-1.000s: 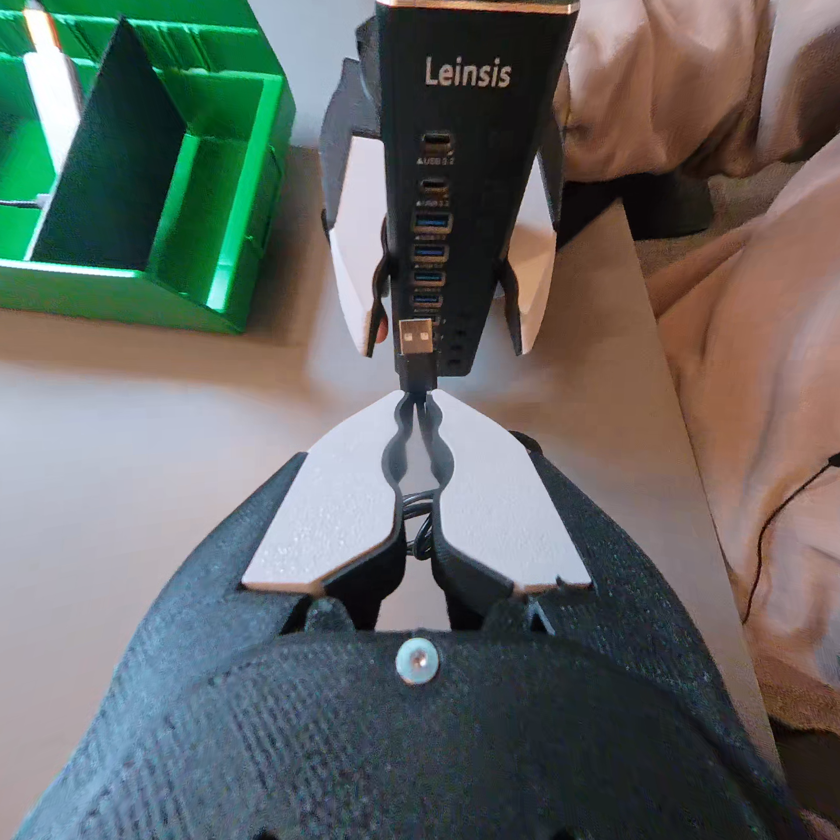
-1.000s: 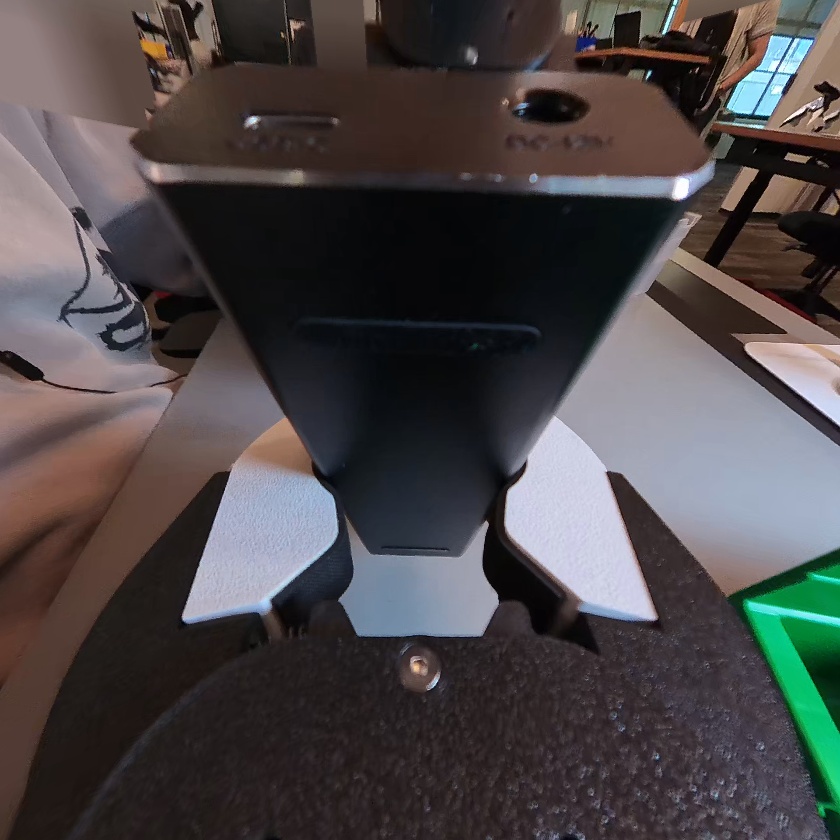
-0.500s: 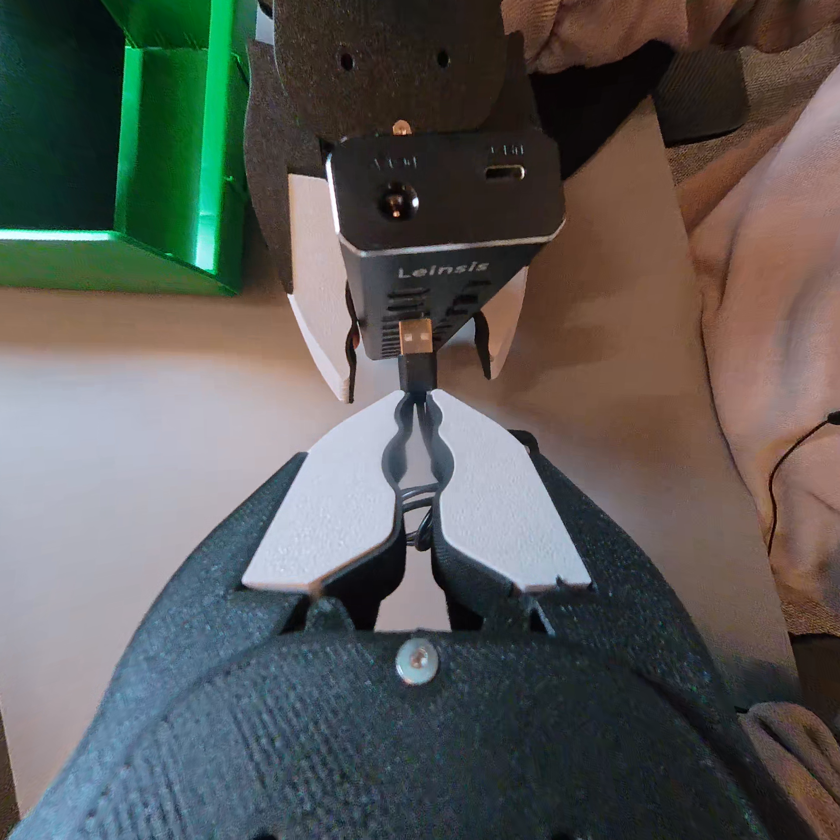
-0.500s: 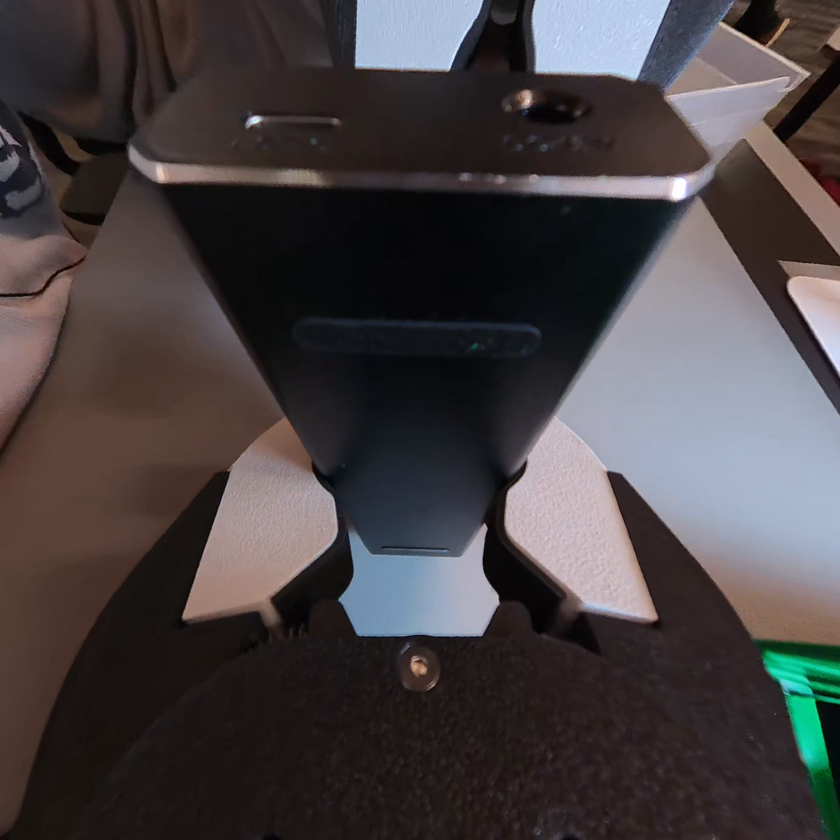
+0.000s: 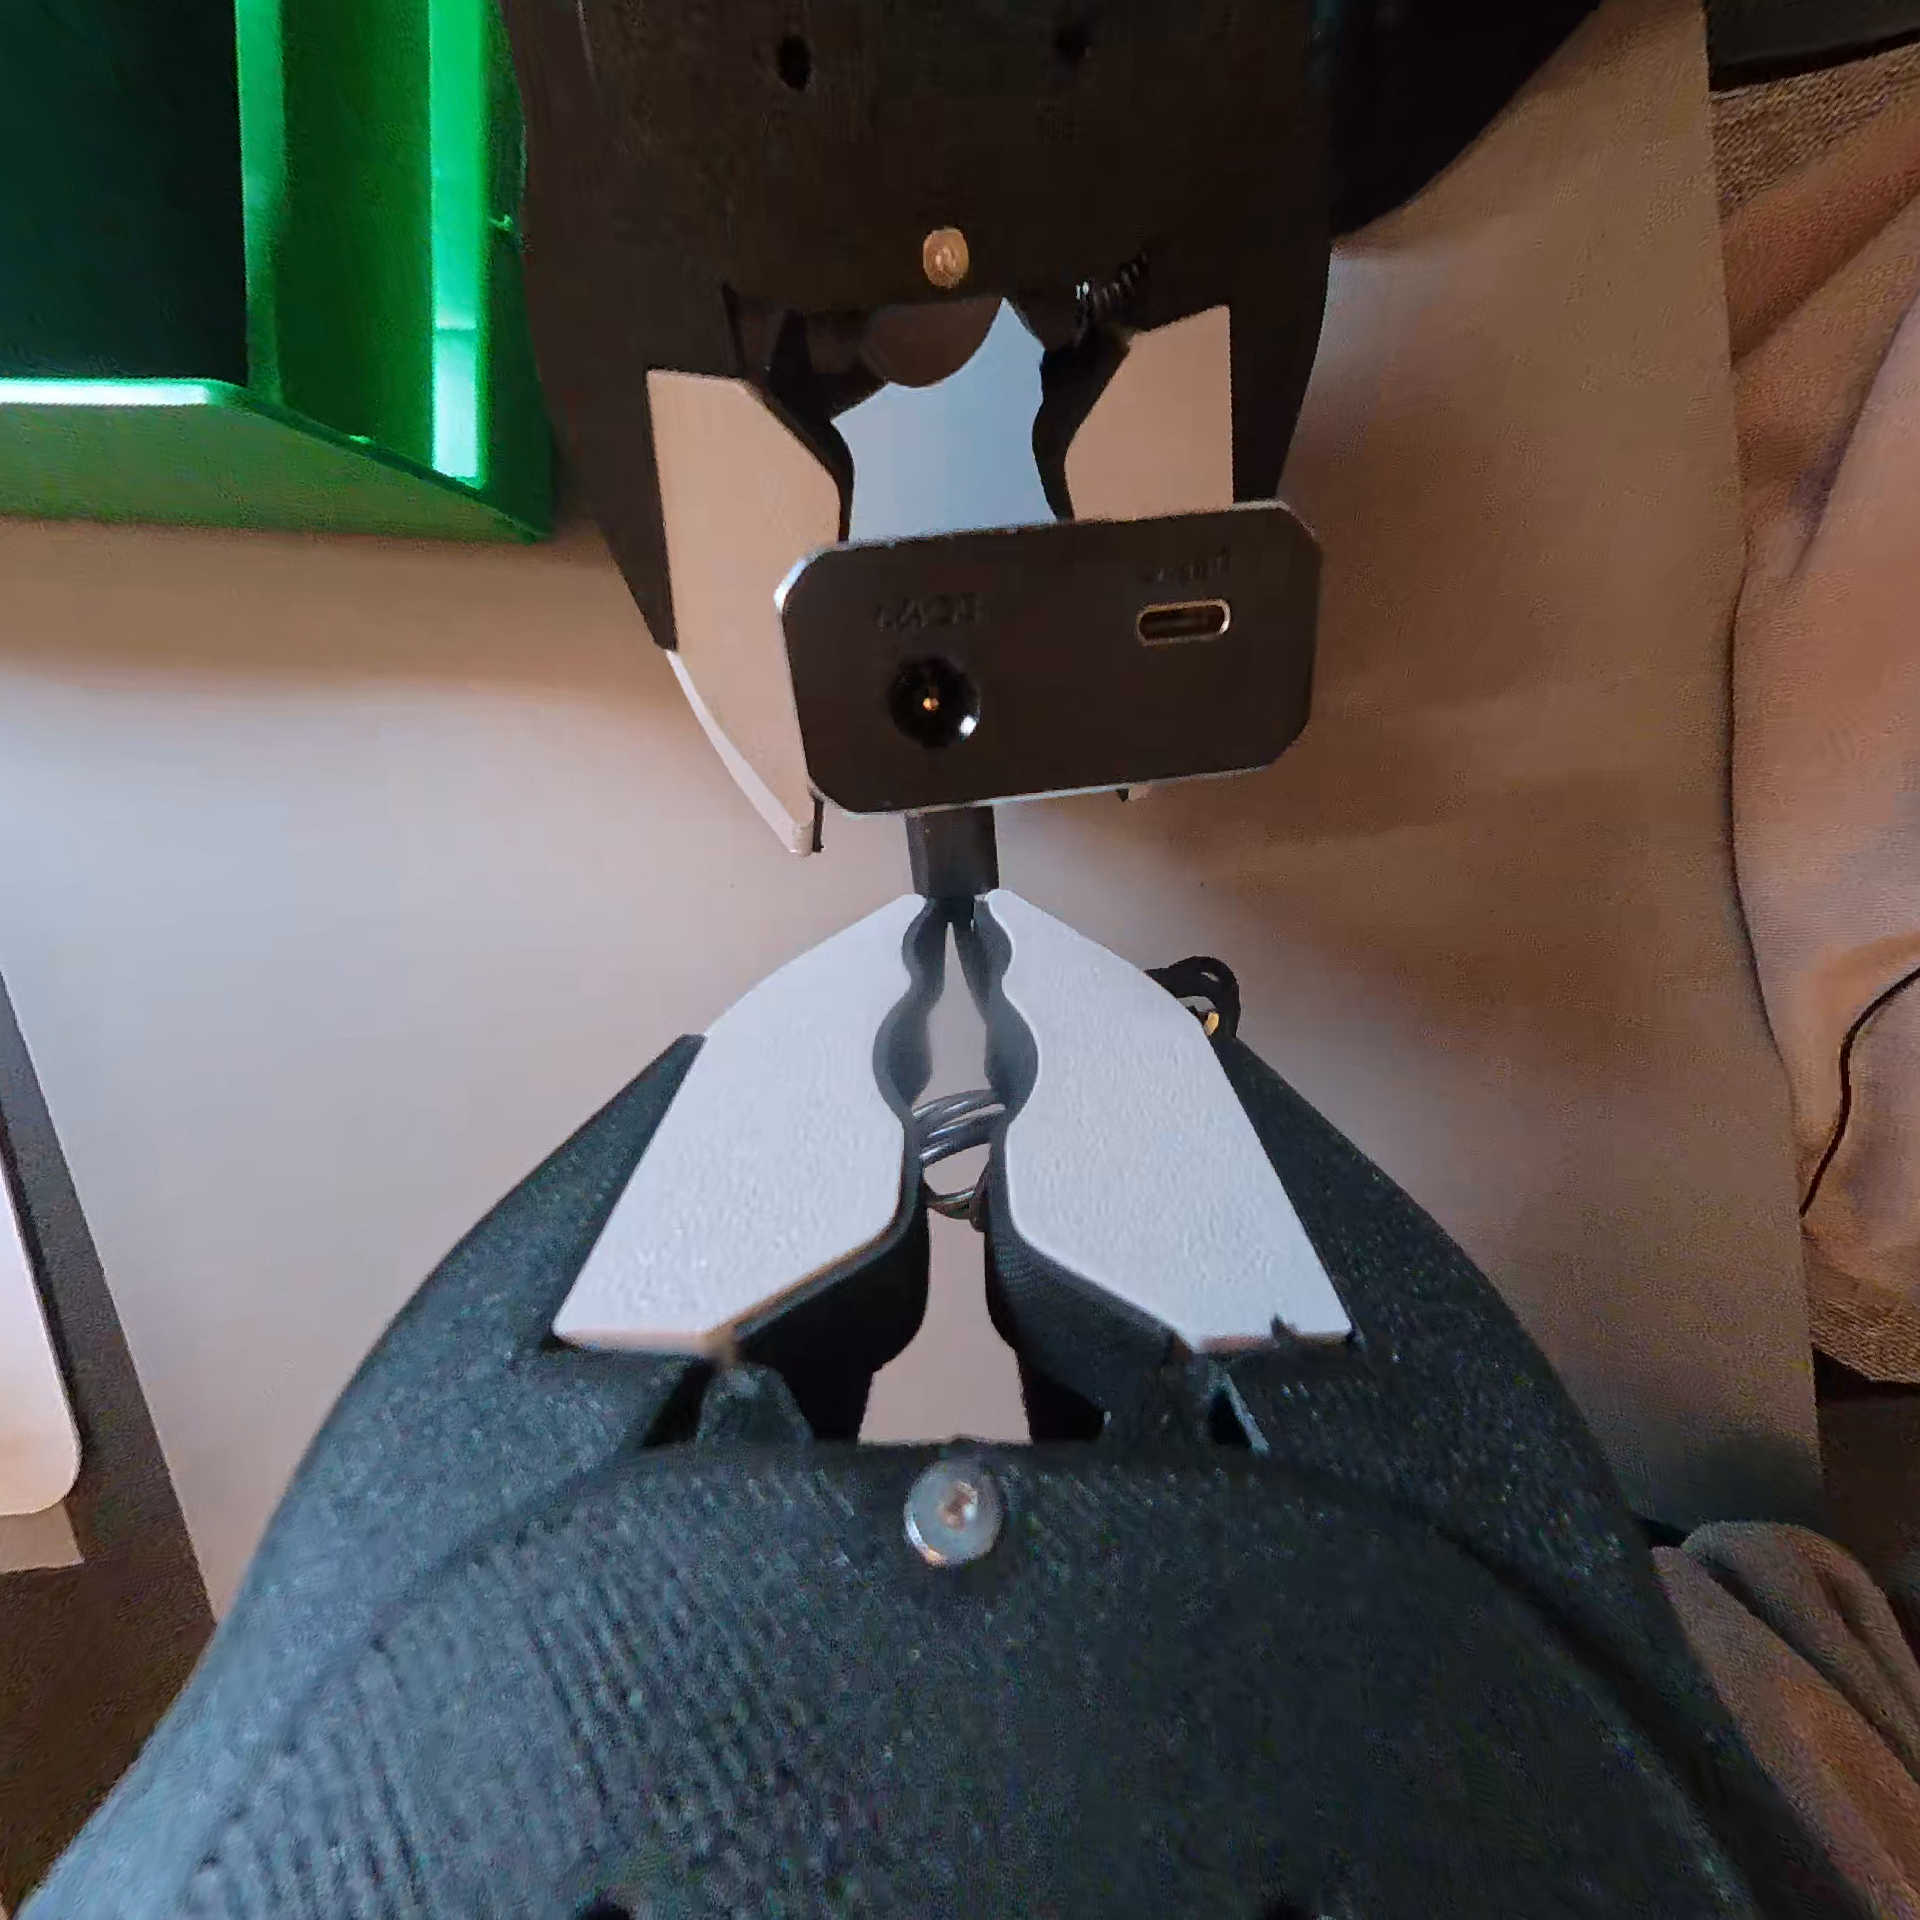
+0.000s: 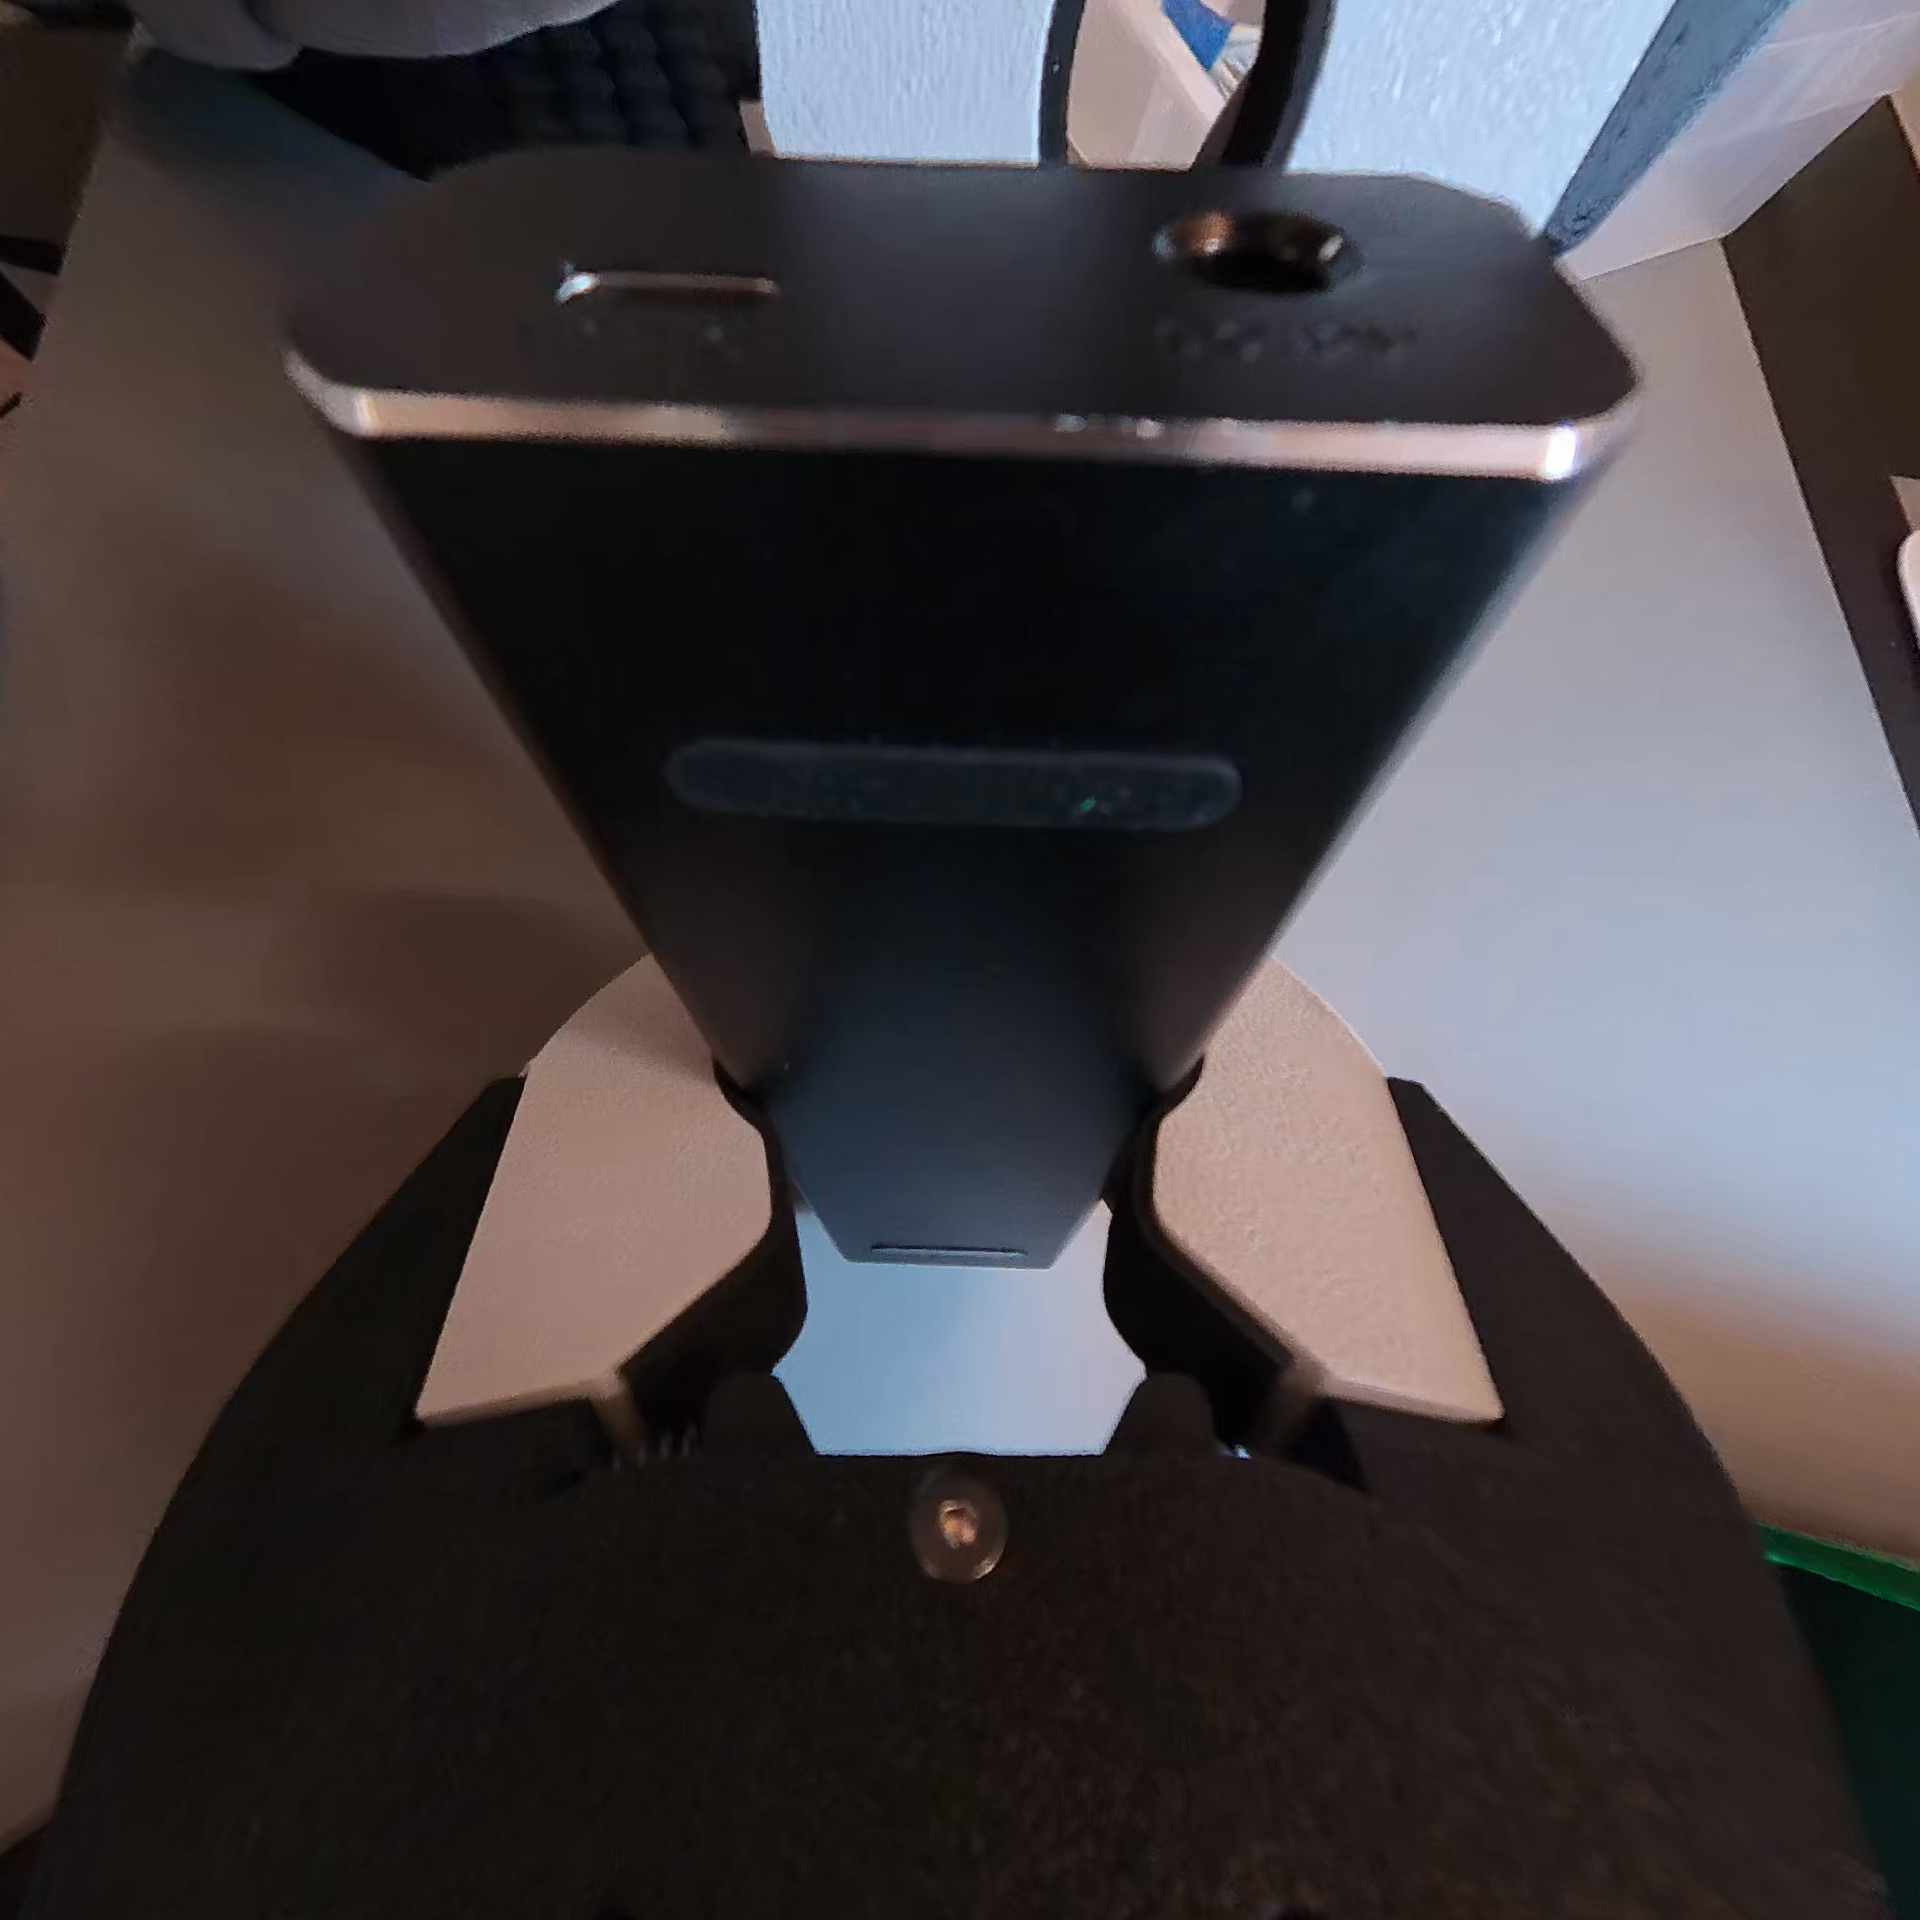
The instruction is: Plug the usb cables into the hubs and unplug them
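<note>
My left gripper (image 5: 951, 909) is shut on the black USB plug (image 5: 951, 852), with its cable looped between the fingers (image 5: 1132, 1122). The plug's metal tip is hidden behind the lower edge of the black hub (image 5: 1049, 660), so I cannot tell whether it sits in a port. The hub's end face, with a round socket and a small slot, points at the left camera. My right gripper (image 6: 956, 1091) is shut on the hub (image 6: 956, 644), clamping its narrow end. It also shows in the left wrist view (image 5: 935, 343), above the hub. The hub's port side is out of sight.
A green compartment box (image 5: 260, 447) stands on the pale table (image 5: 312, 935) at the far left, and its corner shows in the right wrist view (image 6: 1849, 1590). A person's light clothing (image 5: 1839, 727) with a thin black wire (image 5: 1849, 1060) lies along the table's right edge. There is about 5 centimetres between the tips of the two grippers.
The hub has tipped over, so its end face now points at the left camera instead of its port side. Hub and plug have closed together, and the plug's metal tip has gone out of sight.
</note>
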`<state>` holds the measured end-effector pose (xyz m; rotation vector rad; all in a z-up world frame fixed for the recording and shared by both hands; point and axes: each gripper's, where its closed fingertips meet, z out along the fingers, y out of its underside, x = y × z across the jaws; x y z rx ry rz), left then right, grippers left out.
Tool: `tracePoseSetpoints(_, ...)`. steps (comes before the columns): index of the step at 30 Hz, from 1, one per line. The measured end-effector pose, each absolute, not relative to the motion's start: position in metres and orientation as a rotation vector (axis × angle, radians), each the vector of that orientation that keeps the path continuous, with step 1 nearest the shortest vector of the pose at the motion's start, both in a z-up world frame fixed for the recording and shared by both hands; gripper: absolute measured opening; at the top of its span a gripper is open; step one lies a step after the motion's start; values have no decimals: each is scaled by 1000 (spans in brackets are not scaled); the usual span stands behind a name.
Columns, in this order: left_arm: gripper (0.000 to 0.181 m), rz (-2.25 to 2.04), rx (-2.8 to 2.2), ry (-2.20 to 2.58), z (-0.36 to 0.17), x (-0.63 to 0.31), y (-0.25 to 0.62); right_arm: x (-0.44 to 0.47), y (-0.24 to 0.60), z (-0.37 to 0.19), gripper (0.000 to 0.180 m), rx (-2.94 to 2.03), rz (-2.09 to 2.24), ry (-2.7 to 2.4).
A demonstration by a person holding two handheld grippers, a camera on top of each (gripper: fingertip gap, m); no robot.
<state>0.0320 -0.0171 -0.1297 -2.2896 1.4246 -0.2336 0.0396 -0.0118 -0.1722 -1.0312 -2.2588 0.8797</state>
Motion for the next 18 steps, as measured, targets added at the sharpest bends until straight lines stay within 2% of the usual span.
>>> tracePoseSetpoints(12,5,-415,-2174,1389,-113,48,-20,47,-24,-150,72,-989,1110,-2214)
tracePoseSetpoints(18,5,-415,-2209,1413,-118,46,-25,49,-25,-155,71,-981,1033,-2273)
